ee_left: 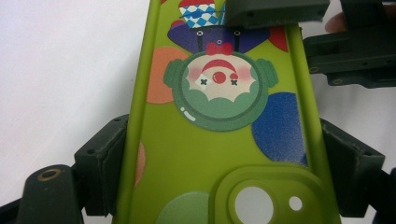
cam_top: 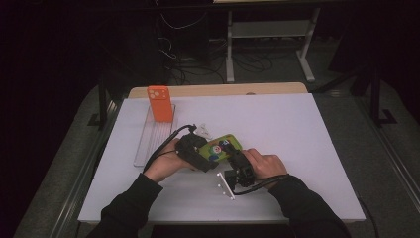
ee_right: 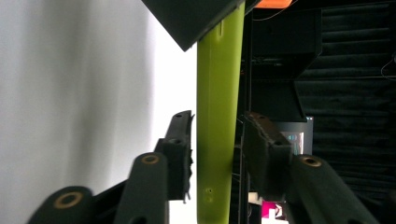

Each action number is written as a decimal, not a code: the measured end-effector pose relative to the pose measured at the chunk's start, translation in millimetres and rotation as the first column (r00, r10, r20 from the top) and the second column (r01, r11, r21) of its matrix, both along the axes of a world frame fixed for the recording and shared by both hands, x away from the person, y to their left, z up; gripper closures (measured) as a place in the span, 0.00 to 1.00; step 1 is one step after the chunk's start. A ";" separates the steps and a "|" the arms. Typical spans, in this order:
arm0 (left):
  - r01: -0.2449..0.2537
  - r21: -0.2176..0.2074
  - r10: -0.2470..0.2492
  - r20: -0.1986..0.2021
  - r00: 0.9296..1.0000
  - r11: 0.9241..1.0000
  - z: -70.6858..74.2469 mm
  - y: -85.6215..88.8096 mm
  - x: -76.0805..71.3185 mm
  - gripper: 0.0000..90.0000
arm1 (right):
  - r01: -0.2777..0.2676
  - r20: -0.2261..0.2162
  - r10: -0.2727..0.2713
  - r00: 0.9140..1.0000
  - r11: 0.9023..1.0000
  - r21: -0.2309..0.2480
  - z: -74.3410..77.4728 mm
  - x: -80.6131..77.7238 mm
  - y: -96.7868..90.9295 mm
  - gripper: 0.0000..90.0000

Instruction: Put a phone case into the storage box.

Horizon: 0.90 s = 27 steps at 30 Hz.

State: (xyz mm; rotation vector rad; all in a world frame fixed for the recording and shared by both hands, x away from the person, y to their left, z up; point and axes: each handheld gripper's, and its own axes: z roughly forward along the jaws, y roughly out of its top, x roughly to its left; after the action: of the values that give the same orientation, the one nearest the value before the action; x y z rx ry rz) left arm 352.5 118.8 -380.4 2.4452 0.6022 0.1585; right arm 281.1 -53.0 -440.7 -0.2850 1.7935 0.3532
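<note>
From above, your left gripper (cam_top: 204, 154) and right gripper (cam_top: 236, 157) meet at the green phone case (cam_top: 225, 147) over the white surface (cam_top: 297, 139). In the left gripper view, the left gripper grasps the case's long edges. In the right gripper view, the right gripper's jaws flank the case's thin edge, one touching, one just apart.

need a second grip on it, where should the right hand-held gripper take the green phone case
Take the green phone case across its thin depth at the end away from the camera hole, coming in end-on. The left hand-held gripper already clamps its two long edges near the hole. Seen edge-on it is a narrow strip, and the right hand-held gripper has a pad on each face, left pad touching, right just apart.
</note>
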 end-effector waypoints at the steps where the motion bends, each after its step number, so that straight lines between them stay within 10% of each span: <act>1: -0.014 -0.021 0.014 -0.008 1.000 1.000 -1.0 -0.8 -0.6 0.18 | -0.001 -0.002 0.001 1.000 1.000 -0.001 0.4 -0.2 -0.1 0.75; 18: -0.016 -0.094 0.017 0.011 1.000 0.995 7.4 14.4 1.6 0.00 | 0.030 -0.008 -0.030 1.000 0.999 0.032 -0.5 2.8 -5.9 0.84; 27: -0.028 -0.113 0.031 0.027 0.999 0.993 11.6 27.9 4.8 0.00 | 0.132 -0.172 -0.099 0.980 0.972 0.192 9.6 12.6 -22.2 0.84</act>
State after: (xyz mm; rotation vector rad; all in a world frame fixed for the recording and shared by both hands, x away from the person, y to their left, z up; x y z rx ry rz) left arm 357.3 146.7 -368.8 2.3220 0.6178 0.1669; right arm 293.8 -75.3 -431.1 -0.0070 1.9054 0.4832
